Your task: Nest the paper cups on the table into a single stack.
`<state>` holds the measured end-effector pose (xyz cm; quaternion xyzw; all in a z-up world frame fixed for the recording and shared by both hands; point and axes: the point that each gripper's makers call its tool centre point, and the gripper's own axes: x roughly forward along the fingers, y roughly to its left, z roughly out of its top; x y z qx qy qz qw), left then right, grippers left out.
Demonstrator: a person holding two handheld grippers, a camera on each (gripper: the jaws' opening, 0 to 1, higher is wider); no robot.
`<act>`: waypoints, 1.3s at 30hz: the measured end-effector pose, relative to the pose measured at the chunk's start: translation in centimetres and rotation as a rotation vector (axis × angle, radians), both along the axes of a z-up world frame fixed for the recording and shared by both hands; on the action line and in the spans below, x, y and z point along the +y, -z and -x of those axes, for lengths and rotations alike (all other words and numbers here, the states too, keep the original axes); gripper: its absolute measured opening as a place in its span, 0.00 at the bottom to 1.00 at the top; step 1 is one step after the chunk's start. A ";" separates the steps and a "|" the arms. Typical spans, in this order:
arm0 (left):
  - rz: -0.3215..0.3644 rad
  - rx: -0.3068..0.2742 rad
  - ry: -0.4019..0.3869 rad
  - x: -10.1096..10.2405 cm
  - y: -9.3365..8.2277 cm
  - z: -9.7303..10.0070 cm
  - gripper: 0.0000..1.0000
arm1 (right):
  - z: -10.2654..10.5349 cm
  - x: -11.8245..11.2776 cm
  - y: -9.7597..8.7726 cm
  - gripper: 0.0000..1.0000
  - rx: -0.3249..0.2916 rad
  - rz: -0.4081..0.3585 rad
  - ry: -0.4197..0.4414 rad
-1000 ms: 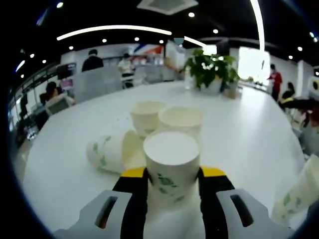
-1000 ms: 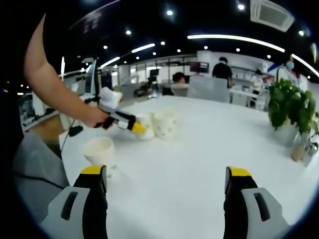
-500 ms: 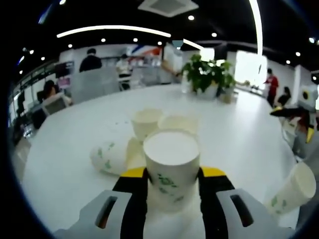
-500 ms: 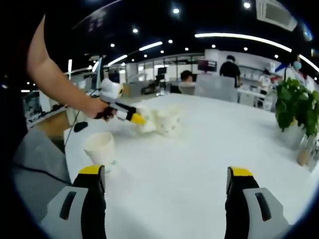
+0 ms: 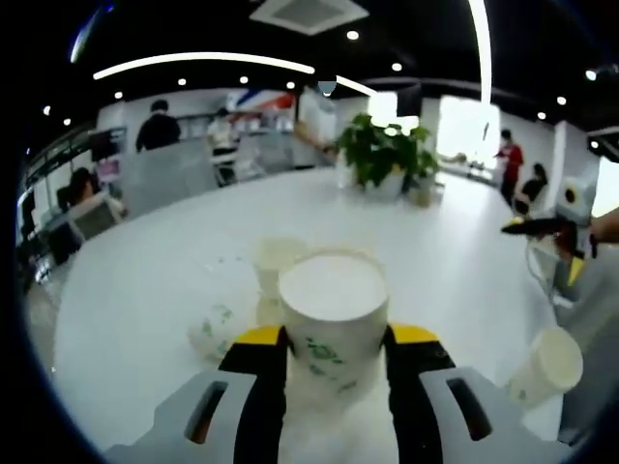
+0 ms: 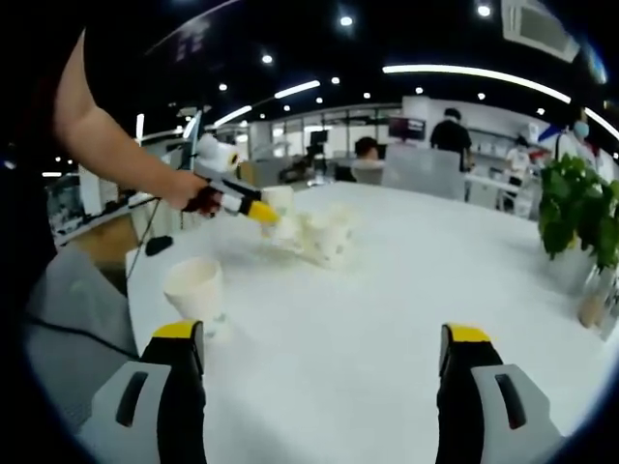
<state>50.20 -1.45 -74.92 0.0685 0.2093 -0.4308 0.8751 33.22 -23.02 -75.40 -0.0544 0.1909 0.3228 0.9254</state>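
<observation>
Left gripper (image 5: 334, 360) clamps one cup (image 5: 333, 307); right gripper (image 6: 321, 353) gapes wide; four more cups on white table (image 6: 406, 319); busy office.

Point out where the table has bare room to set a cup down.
Bare: the broad stretch of table between the cup cluster and the plant, ahead of the right claw. Crowded: around the cluster, where the left claw holds a cup, and near the lone cup.

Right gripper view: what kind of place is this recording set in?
Most likely an open-plan office or shared workspace. A large white table holds paper cups, people sit at desks with monitors behind it, and a potted plant stands under strip ceiling lights.
</observation>
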 end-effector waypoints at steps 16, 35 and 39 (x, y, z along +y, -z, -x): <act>0.016 -0.032 0.044 0.5 -5.0 0.3 0.38 | 0.4 -0.6 -1.6 1.00 -0.036 0.017 0.007; 0.016 -0.045 0.132 0.0 -10.1 1.4 0.38 | 0.4 -0.7 -2.8 1.00 -0.068 0.023 0.010; 0.014 -0.051 0.157 -0.4 -10.7 2.3 0.38 | 0.6 -0.4 -2.9 1.00 -0.070 0.026 -0.001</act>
